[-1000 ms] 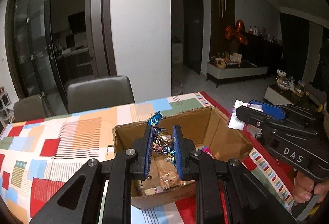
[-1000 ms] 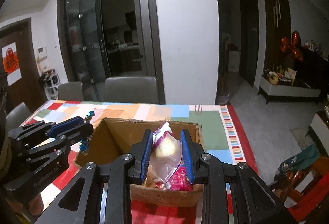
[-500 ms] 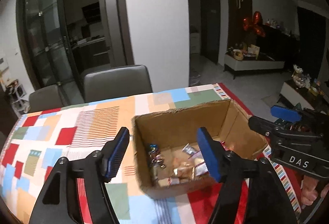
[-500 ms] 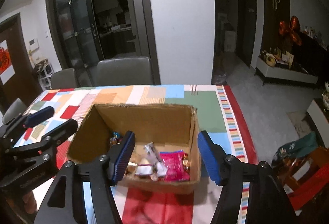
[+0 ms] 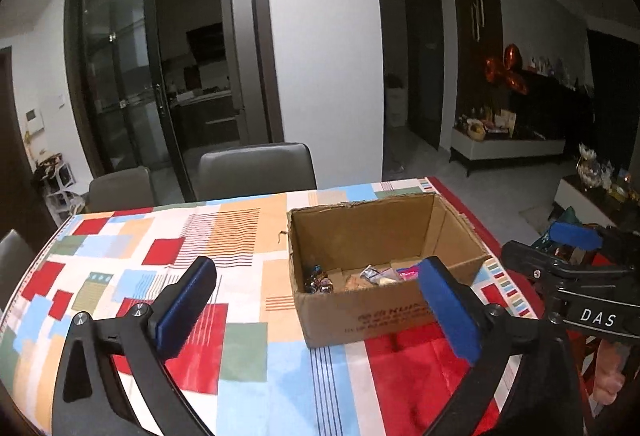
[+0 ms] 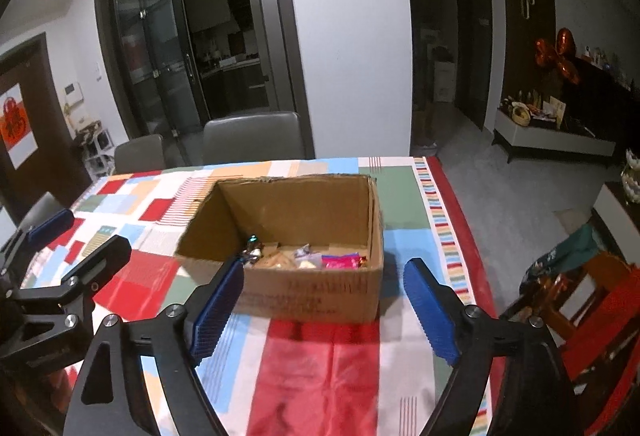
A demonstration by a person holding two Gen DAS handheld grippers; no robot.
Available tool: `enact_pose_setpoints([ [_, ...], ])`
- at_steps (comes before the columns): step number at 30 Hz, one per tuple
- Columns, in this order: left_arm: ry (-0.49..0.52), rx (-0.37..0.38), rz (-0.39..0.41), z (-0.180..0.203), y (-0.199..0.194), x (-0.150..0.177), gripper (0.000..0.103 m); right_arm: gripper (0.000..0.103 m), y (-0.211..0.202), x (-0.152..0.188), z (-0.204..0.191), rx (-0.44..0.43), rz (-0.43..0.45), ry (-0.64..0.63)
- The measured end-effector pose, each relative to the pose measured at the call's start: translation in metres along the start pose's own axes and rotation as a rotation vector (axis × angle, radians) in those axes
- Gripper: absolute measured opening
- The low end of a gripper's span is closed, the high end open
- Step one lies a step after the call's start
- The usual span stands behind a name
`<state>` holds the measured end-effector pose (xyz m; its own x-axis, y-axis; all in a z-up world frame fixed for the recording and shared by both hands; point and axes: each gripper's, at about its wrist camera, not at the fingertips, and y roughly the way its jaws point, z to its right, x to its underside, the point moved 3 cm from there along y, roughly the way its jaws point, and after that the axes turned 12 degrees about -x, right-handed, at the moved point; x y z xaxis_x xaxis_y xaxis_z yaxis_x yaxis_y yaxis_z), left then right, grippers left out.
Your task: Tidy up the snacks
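An open cardboard box (image 5: pixel 372 312) (image 6: pixel 320 294) stands on the patchwork tablecloth (image 5: pixel 132 260). Inside lie several snacks: a shiny blue foil candy (image 5: pixel 318 278) (image 6: pixel 253 246), a white packet (image 5: pixel 378 274) (image 6: pixel 306 256) and a pink packet (image 6: pixel 340 261). My left gripper (image 5: pixel 320 300) is open and empty, held back from the box's near left side. My right gripper (image 6: pixel 324 300) is open and empty, just in front of the box. Each gripper shows in the other's view, the right one (image 5: pixel 576 276) and the left one (image 6: pixel 68 248).
Grey chairs (image 5: pixel 256 170) stand at the table's far edge. The table's right edge (image 6: pixel 452 220) drops to the floor. A wooden chair with a red cushion (image 6: pixel 592 312) stands at the right. A low cabinet (image 5: pixel 508 146) is across the room.
Both grippers opened and dropped their snacks into the box: the left a blue foil candy, the right a white packet. Both then pulled back and up from the box.
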<state>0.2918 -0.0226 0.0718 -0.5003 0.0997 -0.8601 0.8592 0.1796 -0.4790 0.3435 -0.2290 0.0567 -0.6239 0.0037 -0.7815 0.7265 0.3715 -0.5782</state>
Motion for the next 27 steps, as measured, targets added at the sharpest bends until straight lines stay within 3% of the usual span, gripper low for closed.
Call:
enact_pose_setpoints([
  [15,-0.027,-0.045,0.086,-0.018,-0.072,0.035,0.103,0.084,-0.073,0.045,-0.025,0.055,0.117,-0.053],
  [22,-0.023,0.005,0.112,-0.018,-0.097,0.048,0.103,0.084,-0.097,0.062,-0.035,0.05,0.155,-0.062],
  [27,-0.032,-0.019,0.124,-0.022,-0.109,0.057,0.103,0.084,-0.107,0.072,-0.038,0.059,0.167,-0.073],
])
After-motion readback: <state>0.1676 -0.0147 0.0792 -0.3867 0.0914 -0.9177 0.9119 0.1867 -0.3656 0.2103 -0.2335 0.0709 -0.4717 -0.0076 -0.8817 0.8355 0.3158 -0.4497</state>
